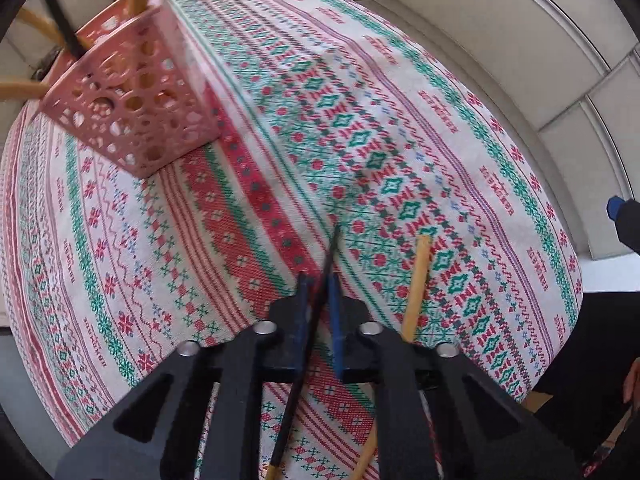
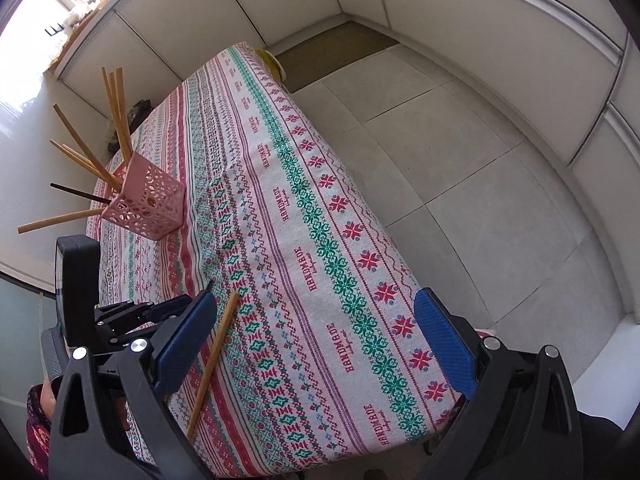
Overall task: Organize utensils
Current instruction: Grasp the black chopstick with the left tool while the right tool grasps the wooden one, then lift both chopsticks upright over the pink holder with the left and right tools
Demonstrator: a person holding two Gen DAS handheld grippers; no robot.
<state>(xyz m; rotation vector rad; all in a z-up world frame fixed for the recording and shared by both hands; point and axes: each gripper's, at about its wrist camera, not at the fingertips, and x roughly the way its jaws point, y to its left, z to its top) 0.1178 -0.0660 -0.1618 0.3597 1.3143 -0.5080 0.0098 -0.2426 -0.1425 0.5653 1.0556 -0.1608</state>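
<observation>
A dark chopstick (image 1: pixel 320 280) lies slanted on the tablecloth, and my left gripper (image 1: pixel 318 280) is shut on it, blue pads pressing both sides. Just to its right a tan chopstick (image 1: pixel 418 284) rests on the cloth, free. The right wrist view shows that tan chopstick (image 2: pixel 214 364) beside the left finger of my right gripper (image 2: pixel 316 300), which is open and holds nothing. My left gripper (image 2: pixel 168 308) appears there at the lower left. A pink perforated basket (image 1: pixel 132 120) (image 2: pixel 148 204) stands at the far left with several chopsticks leaning out.
The table (image 2: pixel 320 240) wears a red, green and white knitted-pattern cloth and its right edge drops to a grey tiled floor (image 2: pixel 480 160). White panelled walls (image 2: pixel 500 20) surround it. A person's patterned sleeve (image 2: pixel 36 420) shows at the lower left.
</observation>
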